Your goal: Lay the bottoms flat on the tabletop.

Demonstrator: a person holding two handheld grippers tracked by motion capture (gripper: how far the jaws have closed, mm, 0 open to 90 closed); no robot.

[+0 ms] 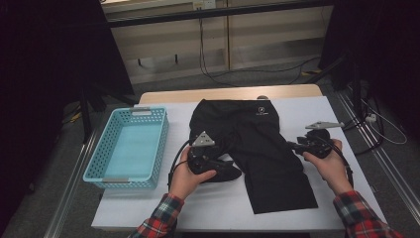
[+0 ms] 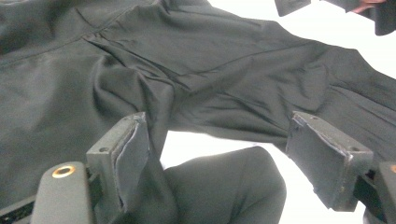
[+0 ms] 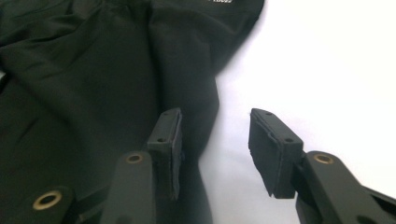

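Black shorts (image 1: 252, 148) lie spread at the frame's centre on the white desk (image 1: 218, 208). Left claw (image 2: 217, 154) gapes over a bunched leg; right claw (image 3: 215, 149) stands apart, empty, at the right hem. A shallow bite could slip, undoing the fold.

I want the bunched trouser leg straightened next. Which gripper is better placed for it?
Probably the left gripper: its open jaws already straddle the bunched leg of the black trousers. The right gripper sits open at the other leg's outer edge.
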